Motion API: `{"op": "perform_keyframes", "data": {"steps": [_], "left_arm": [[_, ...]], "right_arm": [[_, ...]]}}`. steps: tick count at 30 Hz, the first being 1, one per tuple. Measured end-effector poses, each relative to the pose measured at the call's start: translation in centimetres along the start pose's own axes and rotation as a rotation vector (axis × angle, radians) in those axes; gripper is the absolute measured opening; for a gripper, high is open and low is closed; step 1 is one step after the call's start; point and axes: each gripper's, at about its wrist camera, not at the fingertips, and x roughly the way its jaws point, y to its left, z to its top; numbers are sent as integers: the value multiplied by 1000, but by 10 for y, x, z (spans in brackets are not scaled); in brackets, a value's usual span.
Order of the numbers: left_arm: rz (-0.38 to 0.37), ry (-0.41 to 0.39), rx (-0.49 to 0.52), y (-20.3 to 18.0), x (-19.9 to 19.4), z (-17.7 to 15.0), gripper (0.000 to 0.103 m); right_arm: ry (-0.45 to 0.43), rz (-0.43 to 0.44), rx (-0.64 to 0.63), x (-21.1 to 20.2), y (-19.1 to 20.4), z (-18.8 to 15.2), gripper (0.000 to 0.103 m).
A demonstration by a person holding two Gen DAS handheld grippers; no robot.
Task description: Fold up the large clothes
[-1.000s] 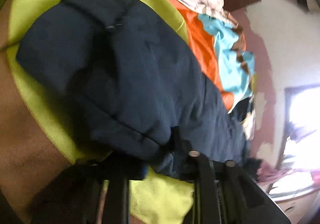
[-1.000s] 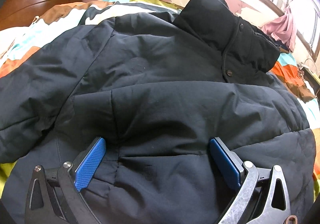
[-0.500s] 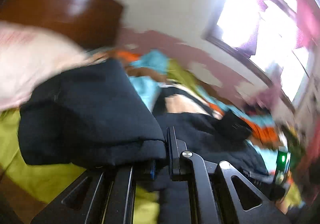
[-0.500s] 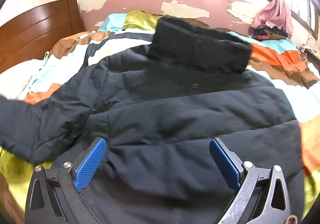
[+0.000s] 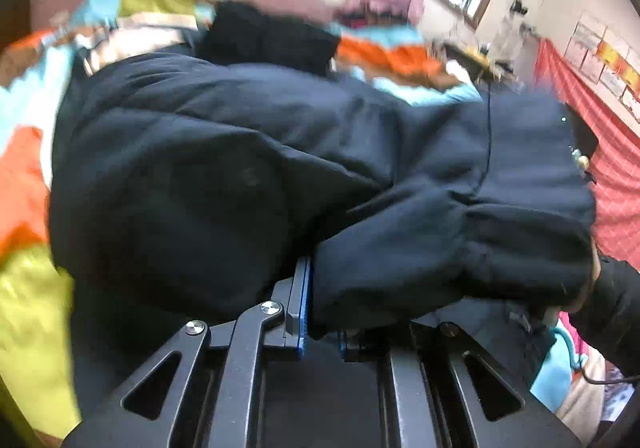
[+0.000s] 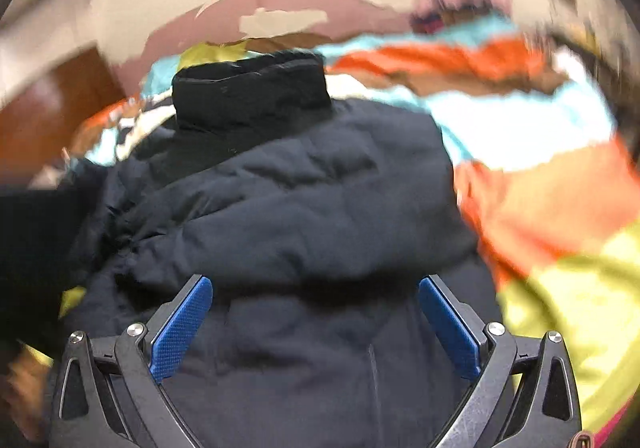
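Observation:
A dark navy puffer jacket [image 6: 304, 207] lies back up on the bed, its collar [image 6: 248, 87] at the far end. My left gripper [image 5: 320, 308] is shut on the jacket's sleeve [image 5: 452, 244] and holds the cuff end over the jacket's body [image 5: 180, 175]. My right gripper [image 6: 312, 324] is open, its blue pads [image 6: 180, 328] spread just above the lower back of the jacket, with nothing between them.
A striped bedcover in orange, teal, white and yellow-green [image 6: 560, 215] lies under the jacket. A wooden headboard [image 6: 52, 115] is at the left. A peeling wall with a window is behind the bed. A red checked cloth [image 5: 616, 175] and the person's dark sleeve [image 5: 616, 308] are at the right.
My left gripper has swung the gripped sleeve from the bed's left side across over the jacket's body. My right gripper has stayed open and drawn back toward the hem.

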Motion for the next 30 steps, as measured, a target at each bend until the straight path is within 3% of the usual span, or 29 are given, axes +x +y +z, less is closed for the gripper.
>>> {"op": "perform_keyframes", "data": {"steps": [2,5,8,9,11,15,16,19,20,21,23,24,25,27,30], "left_arm": [[-34,53,-24,5,15,-7,16],[-72,89,-48,13,22,-12,20],[-88,112,-48,21,24,-11,23],[-109,110,-52,21,22,-10,24],[-147,108,-65,23,14,-8,30],[-206,71,-31,9,-8,-7,48],[-236,41,-20,9,-17,-6,56],[-236,-73,-41,17,-39,-6,60],[-224,-123,-66,23,-47,-5,69],[-206,-148,-81,27,-49,-5,74],[-116,-209,-129,40,-57,-3,75],[-59,-234,-165,48,-60,-3,75],[-23,-245,-188,53,-62,-3,75],[86,-277,-261,69,-68,-5,75],[147,-332,-349,96,-79,-15,75]], "right_arm": [[21,116,138,-2,-22,-10,103],[79,334,303,2,-40,-30,103],[144,465,377,8,-40,-44,103],[170,472,383,8,-40,-45,103],[231,467,371,13,-30,-50,103],[268,416,267,10,-9,-55,101],[273,404,241,8,-5,-56,91],[293,327,134,2,9,-62,67],[296,276,89,1,14,-65,61],[289,224,33,-1,22,-69,50],[275,160,-35,-1,31,-74,34],[265,142,-68,-3,36,-76,18],[264,165,-80,-2,36,-75,7],[238,176,-119,-11,41,-68,6],[143,138,-221,-30,51,-44,5]]}}
